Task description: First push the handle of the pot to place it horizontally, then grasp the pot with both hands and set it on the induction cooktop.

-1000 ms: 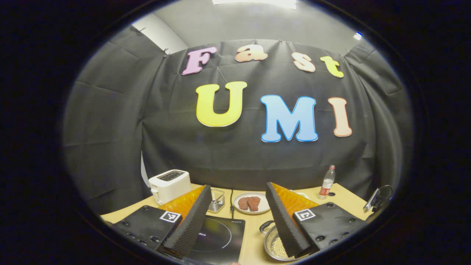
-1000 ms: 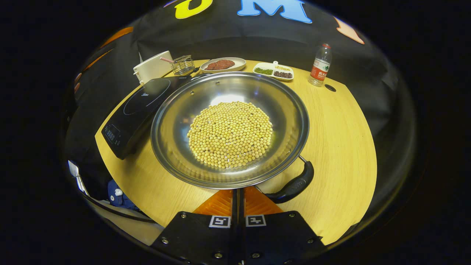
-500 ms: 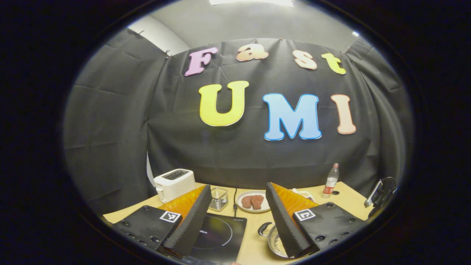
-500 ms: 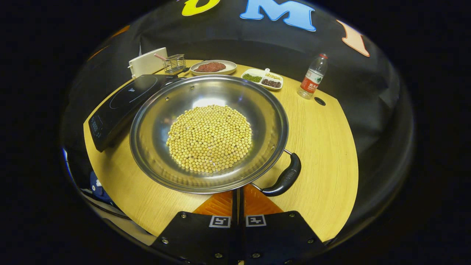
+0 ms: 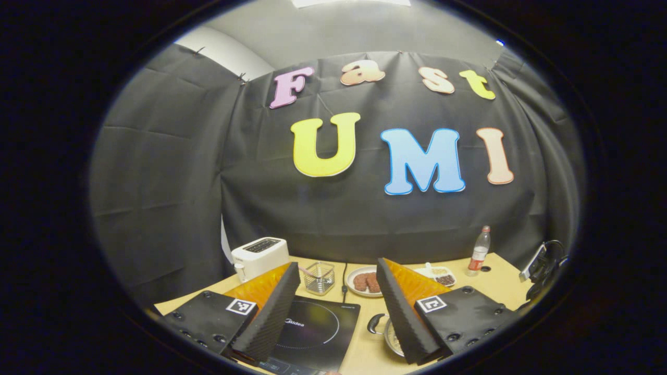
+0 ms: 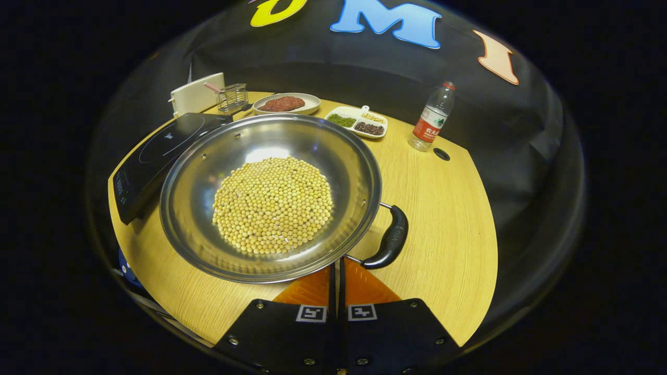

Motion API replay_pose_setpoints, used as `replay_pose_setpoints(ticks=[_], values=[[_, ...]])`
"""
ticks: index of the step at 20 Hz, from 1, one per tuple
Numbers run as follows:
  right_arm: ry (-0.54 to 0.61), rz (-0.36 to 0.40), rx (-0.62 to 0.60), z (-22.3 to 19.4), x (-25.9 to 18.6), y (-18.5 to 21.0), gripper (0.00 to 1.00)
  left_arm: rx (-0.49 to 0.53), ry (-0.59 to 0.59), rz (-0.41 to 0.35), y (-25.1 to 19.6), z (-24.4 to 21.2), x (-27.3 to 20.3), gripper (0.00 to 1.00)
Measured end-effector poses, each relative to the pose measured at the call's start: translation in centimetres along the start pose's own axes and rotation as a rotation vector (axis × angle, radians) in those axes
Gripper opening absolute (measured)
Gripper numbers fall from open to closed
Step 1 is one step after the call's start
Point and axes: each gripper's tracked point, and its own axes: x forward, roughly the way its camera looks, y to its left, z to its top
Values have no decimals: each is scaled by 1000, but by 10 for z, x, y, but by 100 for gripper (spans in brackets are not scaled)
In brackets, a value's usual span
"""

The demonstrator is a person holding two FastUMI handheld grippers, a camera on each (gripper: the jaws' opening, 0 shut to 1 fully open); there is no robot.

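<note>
– How does the right gripper (image 6: 336,268) stand?
– Its fingers are pressed together with nothing between them, tips at the near rim of the pot (image 6: 271,195), just left of the near handle (image 6: 388,242). It looks down steeply over the counter (image 6: 443,219).
– And the left gripper (image 5: 336,291)?
– Held high and nearly level, fingers wide apart and empty, above the induction cooktop (image 5: 312,333). The pot's far handle (image 5: 374,323) peeks out beside its right finger.
– Where is the pot?
– On the counter, just right of the induction cooktop, its rim overlapping the cooktop's edge in the right gripper view. It holds a bed of soybeans (image 6: 273,203).
– What lies beyond?
– A toaster (image 6: 197,94), a wire basket (image 6: 232,98), a plate of meat (image 6: 285,103), a divided dish of beans (image 6: 357,120) and a water bottle (image 6: 428,117) along the back.
</note>
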Motion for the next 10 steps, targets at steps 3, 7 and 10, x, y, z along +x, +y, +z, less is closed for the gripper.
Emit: replay_pose_setpoints(ticks=[3, 7, 10], values=[[-45, -33, 42, 10, 3, -10, 1, 8, 6, 3, -4, -2, -2, 96], [-89, -31, 96, 19, 0, -17, 1, 23, 17, -9, -19, -8, 0, 93], [-163, -51, 132, 30, -13, -28, 1, 28, 24, -24, -32, -13, 4, 96]])
